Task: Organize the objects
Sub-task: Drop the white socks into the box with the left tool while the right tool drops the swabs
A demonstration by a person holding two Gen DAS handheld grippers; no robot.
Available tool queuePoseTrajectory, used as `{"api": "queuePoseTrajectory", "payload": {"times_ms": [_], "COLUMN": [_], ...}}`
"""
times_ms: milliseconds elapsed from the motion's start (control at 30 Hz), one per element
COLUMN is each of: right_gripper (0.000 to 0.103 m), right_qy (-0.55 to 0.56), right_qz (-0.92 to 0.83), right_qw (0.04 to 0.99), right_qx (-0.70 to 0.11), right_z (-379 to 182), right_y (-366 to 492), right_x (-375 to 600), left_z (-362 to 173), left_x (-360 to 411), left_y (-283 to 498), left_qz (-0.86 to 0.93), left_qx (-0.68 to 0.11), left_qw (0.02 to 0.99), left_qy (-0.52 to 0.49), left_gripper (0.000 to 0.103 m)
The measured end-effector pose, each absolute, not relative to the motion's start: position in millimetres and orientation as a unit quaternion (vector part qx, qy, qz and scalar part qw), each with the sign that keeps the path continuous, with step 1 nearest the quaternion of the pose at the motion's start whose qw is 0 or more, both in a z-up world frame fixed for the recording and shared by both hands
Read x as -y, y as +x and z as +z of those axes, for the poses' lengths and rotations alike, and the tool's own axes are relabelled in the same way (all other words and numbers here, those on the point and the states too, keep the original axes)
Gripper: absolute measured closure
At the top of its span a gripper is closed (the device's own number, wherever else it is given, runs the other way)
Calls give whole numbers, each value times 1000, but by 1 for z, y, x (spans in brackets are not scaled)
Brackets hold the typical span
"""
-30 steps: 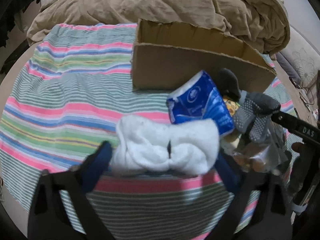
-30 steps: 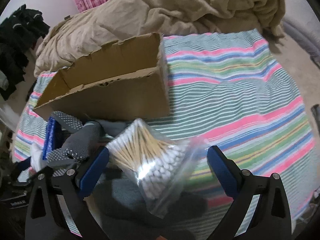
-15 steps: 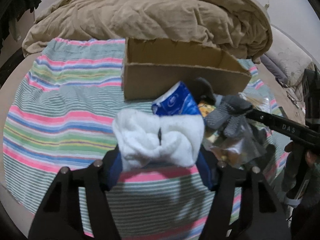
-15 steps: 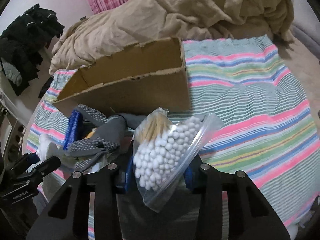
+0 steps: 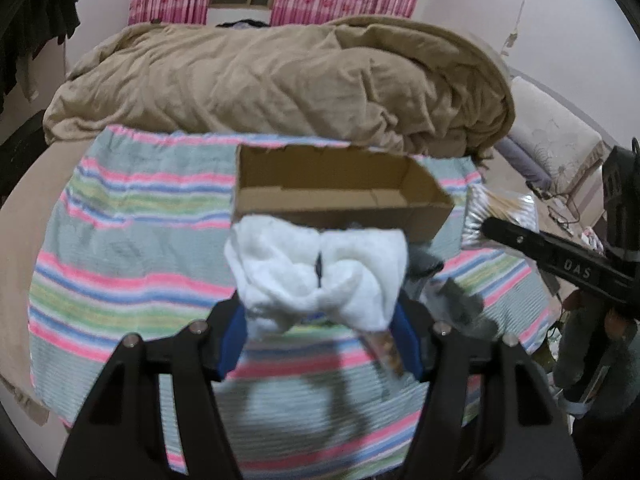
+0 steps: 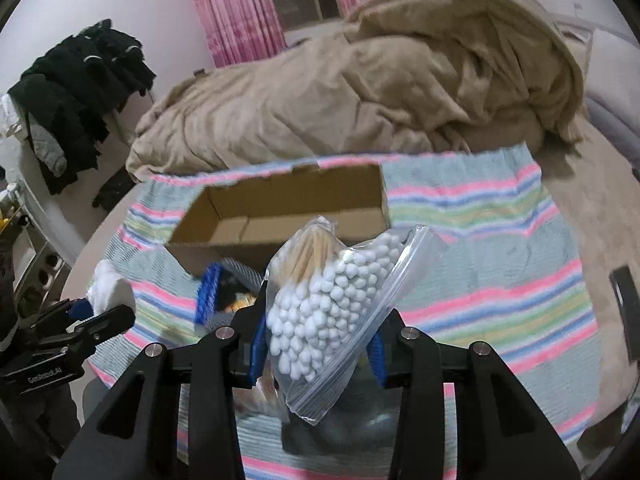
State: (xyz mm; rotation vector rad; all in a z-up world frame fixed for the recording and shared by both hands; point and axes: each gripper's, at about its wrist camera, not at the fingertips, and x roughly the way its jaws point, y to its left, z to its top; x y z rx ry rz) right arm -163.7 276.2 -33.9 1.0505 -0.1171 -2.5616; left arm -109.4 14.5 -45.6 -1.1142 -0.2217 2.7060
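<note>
On the left, the left gripper (image 5: 320, 340) has its jaws clamped on a rolled white towel (image 5: 316, 272), held up above the striped blanket (image 5: 132, 248) just in front of the open cardboard box (image 5: 340, 188). The box sits on the blanket with its near wall beside the towel; behind it lies a heap of tan duvet (image 5: 280, 80). Below and right of the towel, grey gloves (image 5: 456, 300) lie blurred on the blanket. In the right wrist view, a blue packet (image 6: 208, 292) lies against the box front. Further right, the right gripper (image 6: 318, 350) has its jaws closed on a clear zip bag of cotton swabs (image 6: 328, 296), raised near the box.
</note>
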Motion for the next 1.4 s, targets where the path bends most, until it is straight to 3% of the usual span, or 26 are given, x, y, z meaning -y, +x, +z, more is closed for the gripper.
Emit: {"api": "queuePoseTrajectory", "payload": {"times_ms": [433,833,1100,1167,1200,1333,1400], "right_gripper": [60,60,59,54,45,29,26], "right_qy": [341,395,420,419,416,392,379], "right_qz": [-917,-890,-880,-881,-883,-895,-901], "right_qw": [209,227,220,219,216,211,211], "right_qx": [18,15,0,7,8,19,20], "right_z": [-16,-74,-97,-95,-93,-77,-64], "right_y": [-231,-297,-295,-294,-293,-284,-276], "right_x": [-261,-240,-234,-237,-238,-245,-248], "left_z": [-25,-86,-112,-109,-106,-90,-80], "left_x": [-37,-54,-58,-59,-59,-52,-47], "left_y": [-191,-268,-280,-278,-276,-263,-255], "left_qz": [927,901,886,887,888,895,900], "left_qx": [66,75,66,67,66,67,64], "left_qw": [123,131,126,125,122,113,105], "left_qy": [-349,-407,-441,-440,-438,-426,-419], "left_gripper": [39,38,34,31,30,23,20]}}
